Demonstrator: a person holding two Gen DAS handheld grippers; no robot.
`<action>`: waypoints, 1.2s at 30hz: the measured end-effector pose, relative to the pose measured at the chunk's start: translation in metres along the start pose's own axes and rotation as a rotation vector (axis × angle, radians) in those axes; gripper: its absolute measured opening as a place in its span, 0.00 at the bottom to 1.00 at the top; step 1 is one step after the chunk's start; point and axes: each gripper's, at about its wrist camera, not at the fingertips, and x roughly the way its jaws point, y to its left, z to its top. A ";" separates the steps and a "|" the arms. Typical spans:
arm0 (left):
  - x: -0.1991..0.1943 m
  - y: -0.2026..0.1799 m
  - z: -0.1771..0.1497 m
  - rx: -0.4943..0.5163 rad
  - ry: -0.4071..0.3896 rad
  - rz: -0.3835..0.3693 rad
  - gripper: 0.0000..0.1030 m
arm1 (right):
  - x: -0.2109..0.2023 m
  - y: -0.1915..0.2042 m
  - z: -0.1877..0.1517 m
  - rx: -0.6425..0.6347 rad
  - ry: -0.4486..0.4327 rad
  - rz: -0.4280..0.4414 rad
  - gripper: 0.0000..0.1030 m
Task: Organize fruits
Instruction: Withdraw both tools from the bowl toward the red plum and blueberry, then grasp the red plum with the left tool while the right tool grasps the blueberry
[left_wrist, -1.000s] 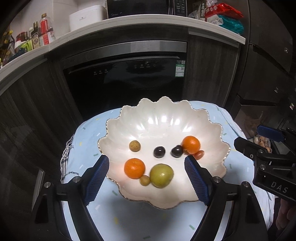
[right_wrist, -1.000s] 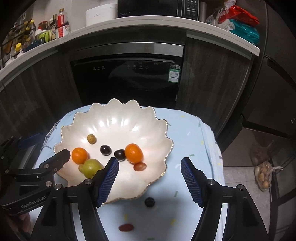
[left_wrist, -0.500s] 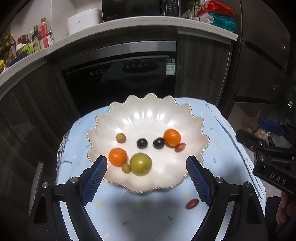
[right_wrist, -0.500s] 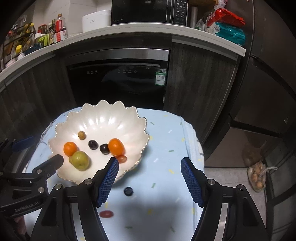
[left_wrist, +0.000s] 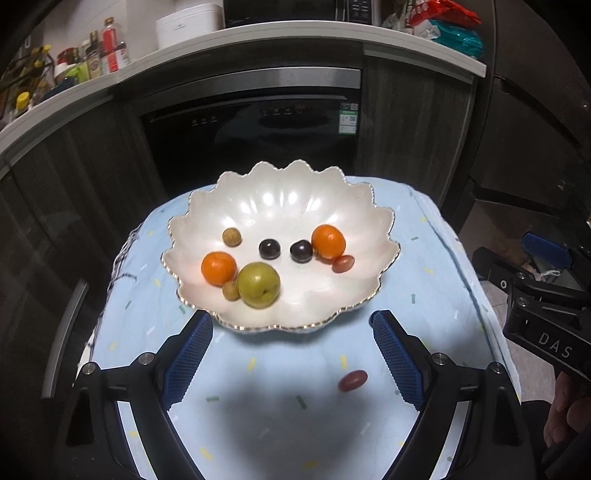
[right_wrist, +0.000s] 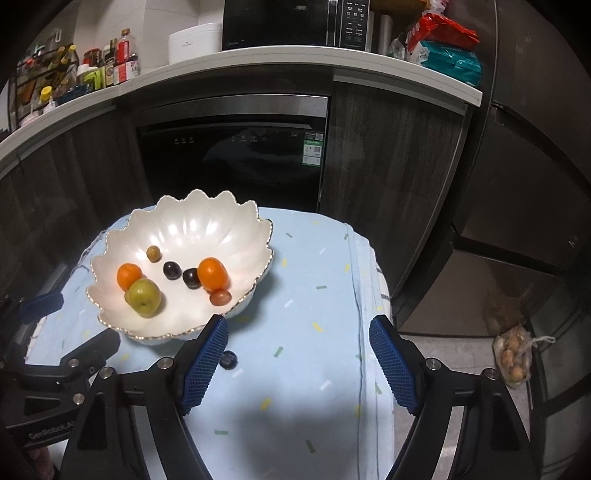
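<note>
A white scalloped bowl (left_wrist: 288, 206) stands on the light blue cloth (left_wrist: 258, 398). It holds two oranges (left_wrist: 218, 268), a green fruit (left_wrist: 258, 284), two dark grapes (left_wrist: 268, 249), a red grape (left_wrist: 343, 263) and small brownish fruits (left_wrist: 231, 236). My left gripper (left_wrist: 291, 360) is open over the cloth in front of the bowl. A loose red grape (left_wrist: 352, 380) lies just inside its right finger. My right gripper (right_wrist: 299, 363) has nothing between its fingers, and its jaws are opening. A loose dark grape (right_wrist: 229, 359) lies beside its left finger. The bowl (right_wrist: 207, 225) is to its upper left.
A dark built-in appliance (right_wrist: 232, 158) and cabinets stand behind the small table. The cloth's right edge (right_wrist: 364, 295) drops off to the floor, where a bag of small fruits (right_wrist: 511, 356) lies. Bottles (right_wrist: 92, 66) line the counter above.
Both grippers have drawn back from the bowl, which now sits farther off in both views. The loose red grape has come into the left view. The right jaws stand wider.
</note>
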 end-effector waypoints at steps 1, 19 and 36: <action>0.001 -0.002 -0.003 -0.004 0.004 0.011 0.87 | 0.001 -0.001 -0.001 -0.009 -0.005 0.009 0.77; 0.021 -0.024 -0.050 -0.118 0.014 0.030 0.87 | 0.049 -0.003 -0.027 -0.175 0.005 0.191 0.77; 0.052 -0.039 -0.081 -0.111 0.021 0.026 0.86 | 0.087 0.022 -0.051 -0.389 0.030 0.319 0.65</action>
